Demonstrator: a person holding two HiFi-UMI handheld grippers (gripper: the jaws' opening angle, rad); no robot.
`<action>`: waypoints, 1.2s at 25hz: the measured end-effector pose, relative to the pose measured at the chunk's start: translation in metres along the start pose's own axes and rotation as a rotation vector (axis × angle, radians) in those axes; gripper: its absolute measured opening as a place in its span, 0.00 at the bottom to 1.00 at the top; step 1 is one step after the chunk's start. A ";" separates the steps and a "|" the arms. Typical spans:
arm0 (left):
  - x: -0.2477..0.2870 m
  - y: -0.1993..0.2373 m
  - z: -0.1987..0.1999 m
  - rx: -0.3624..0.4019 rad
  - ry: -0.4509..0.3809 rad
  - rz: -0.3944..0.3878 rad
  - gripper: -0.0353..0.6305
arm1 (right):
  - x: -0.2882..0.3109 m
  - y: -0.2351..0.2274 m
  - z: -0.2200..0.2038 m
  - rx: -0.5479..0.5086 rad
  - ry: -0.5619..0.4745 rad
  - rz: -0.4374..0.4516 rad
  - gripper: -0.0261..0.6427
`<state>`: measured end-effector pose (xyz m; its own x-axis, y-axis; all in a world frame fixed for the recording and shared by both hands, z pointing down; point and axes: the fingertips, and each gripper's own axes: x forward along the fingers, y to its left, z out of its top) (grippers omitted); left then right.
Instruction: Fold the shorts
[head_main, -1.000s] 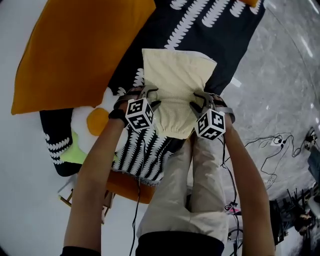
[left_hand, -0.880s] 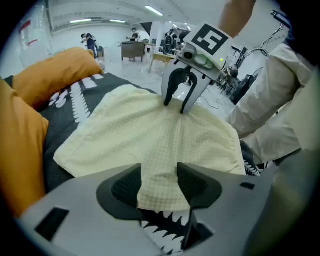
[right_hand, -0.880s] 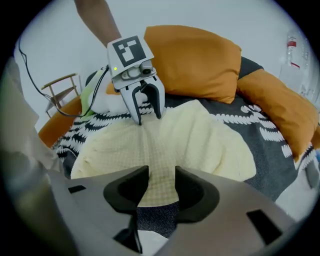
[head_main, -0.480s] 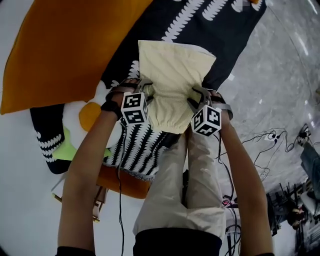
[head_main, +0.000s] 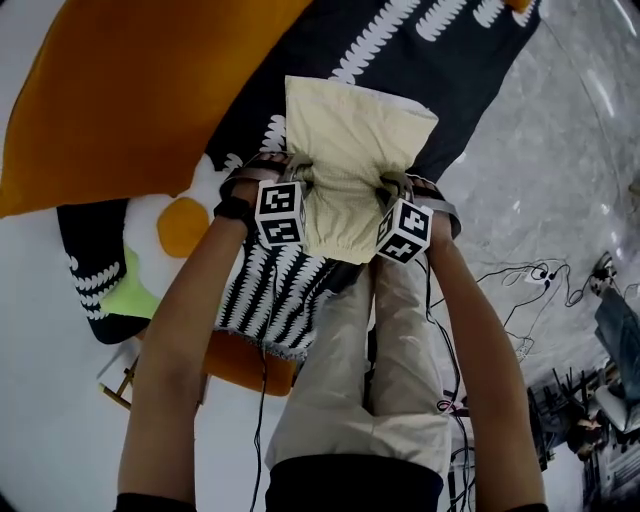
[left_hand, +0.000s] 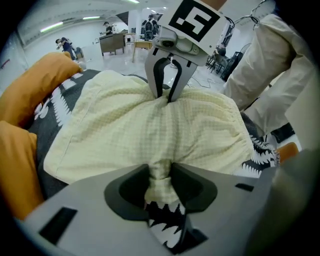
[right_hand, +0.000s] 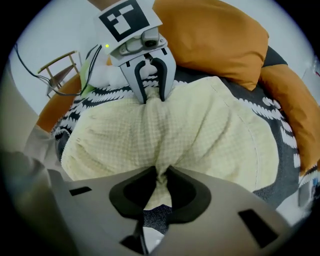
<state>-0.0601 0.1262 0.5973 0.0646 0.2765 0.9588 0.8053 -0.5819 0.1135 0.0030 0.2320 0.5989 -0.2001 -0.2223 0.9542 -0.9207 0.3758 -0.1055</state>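
Only "print" anywhere is the black-and-white square marker patterns on the cubes of the two grippers. No words or brand on them, just blocky code squares.

The shorts lie spread on the black blanket with the white leaf pattern. They sit near the blanket's edge closest to the person, just beside the orange pillow that lies across the blanket's far left part.

The left gripper has its jaws clamped on a pinch of the shorts' fabric. The jaws have just been closing, and a narrow bunched fold of cloth is squeezed right between them, with a bit of the blanket's zigzag print showing underneath. Same deal with the right gripper: its jaws have just been closing too, and they're clenched on a thin twisted fold of the shorts. Each gripper sits on its own side of the shorts, close to the gathered waistband end, and both point steeply down at the blanket.

As for the look, the shorts are pale yellow with a fine waffle-check texture. The elastic waistband is ruffled at the end nearest the person, and the leg end is flatter and lies further in on the blanket. The cloth between the two pinches is pulled up into soft ridges and wrinkles that run from one gripper to the other.
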 end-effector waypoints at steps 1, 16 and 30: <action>-0.003 0.000 0.003 0.012 -0.009 0.017 0.21 | -0.003 0.000 0.000 0.006 0.009 0.005 0.13; -0.156 0.012 0.040 -0.151 -0.205 0.202 0.10 | -0.160 -0.017 0.037 0.071 -0.220 -0.131 0.10; -0.249 0.203 0.109 -0.059 -0.198 0.372 0.10 | -0.263 -0.217 0.070 -0.092 -0.179 -0.304 0.10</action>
<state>0.1511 0.0229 0.3531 0.4606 0.1777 0.8696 0.6713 -0.7107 -0.2104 0.2320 0.1456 0.3515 0.0149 -0.4867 0.8734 -0.9147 0.3463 0.2085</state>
